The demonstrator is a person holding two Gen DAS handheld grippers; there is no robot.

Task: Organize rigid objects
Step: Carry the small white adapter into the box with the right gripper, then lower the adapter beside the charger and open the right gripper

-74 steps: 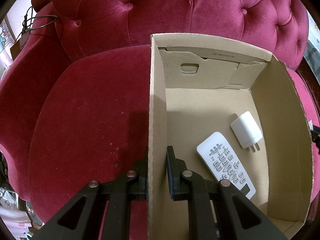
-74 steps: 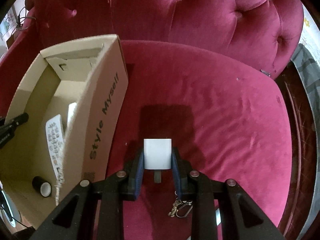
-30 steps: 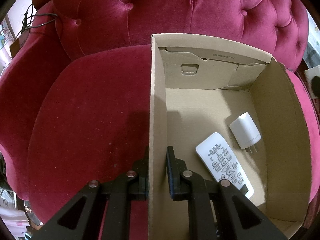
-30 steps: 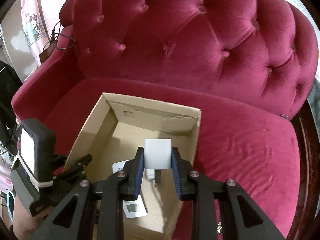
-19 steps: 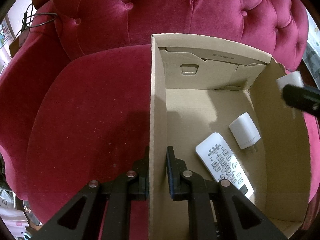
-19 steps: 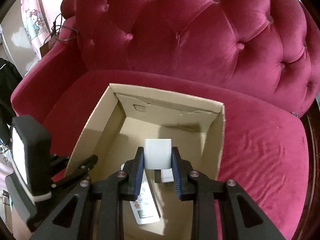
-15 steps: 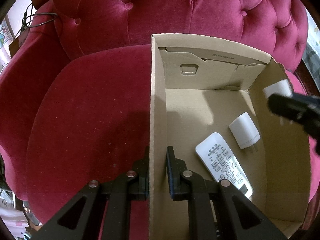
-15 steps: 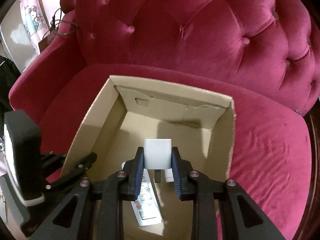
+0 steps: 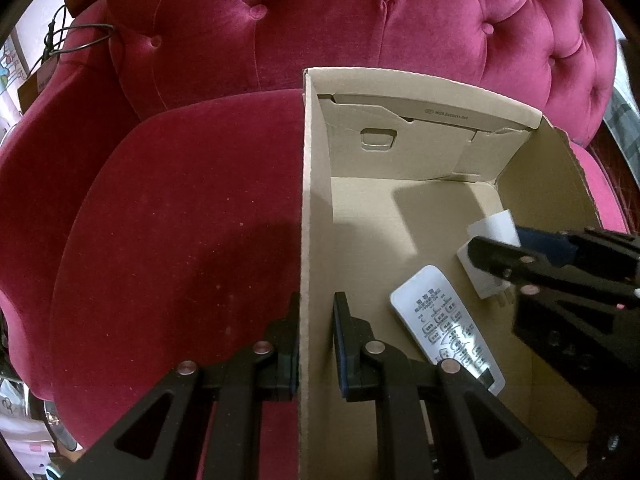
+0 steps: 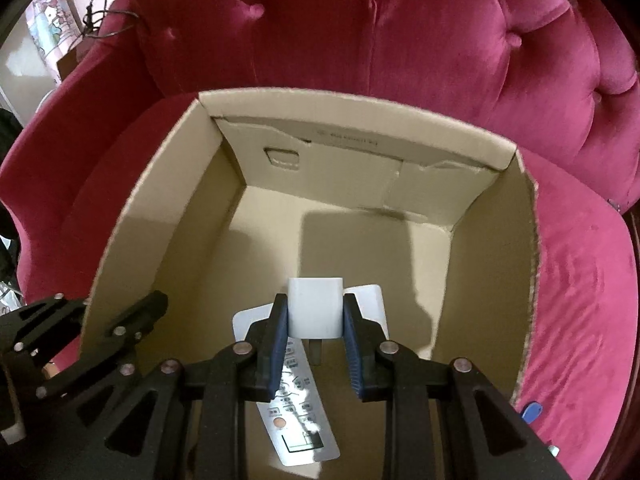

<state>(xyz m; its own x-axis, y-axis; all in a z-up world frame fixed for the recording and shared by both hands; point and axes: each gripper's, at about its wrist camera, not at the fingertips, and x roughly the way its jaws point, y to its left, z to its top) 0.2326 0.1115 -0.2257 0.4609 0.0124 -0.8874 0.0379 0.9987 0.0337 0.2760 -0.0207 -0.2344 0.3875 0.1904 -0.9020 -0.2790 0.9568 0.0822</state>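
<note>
1. The left gripper point(image 9: 316, 344), black with two fingers, is seen at the 6 o'clock edge of the left wrist view. Its fingers are closed on the left wall of the open brown cardboard box point(image 9: 306, 216), one finger outside and one inside, so the box is held steady on the seat of the crimson tufted velvet armchair point(image 9: 180, 216).

2. On the floor of the box, a flat white remote control with grey buttons point(image 9: 446, 326) is lying at about 4 o'clock from the centre of the same view. Just beside it, toward 3 o'clock, a white plug adapter lying on the box floor point(image 9: 480, 276) is partly hidden under the other tool.

3. The right gripper point(image 10: 316, 340), black with blue pads, is seen inside the box opening. Its fingers are clamped on a small white cube-shaped charger point(image 10: 316, 308), held by two opposite sides; a prong is seen below its body. In the right wrist view the charger is at about 6 o'clock from the centre, above the remote control and the lying adapter, and it does not seem to touch the floor.

4. The step in hand is judged to be the placing of the charger into the box, and the release is not yet done.

5. For the next move, a short lowering is probably needed, preferably toward the bare cardboard at 12 o'clock, so that the charger is not set on the other two things. Then the right fingers should be opened and taken up, while the box wall is kept held.

6. At the 4 o'clock edge of the right wrist view, a small blue thing point(image 10: 532, 412) is lying on the seat outside the box; what it is cannot be told.
</note>
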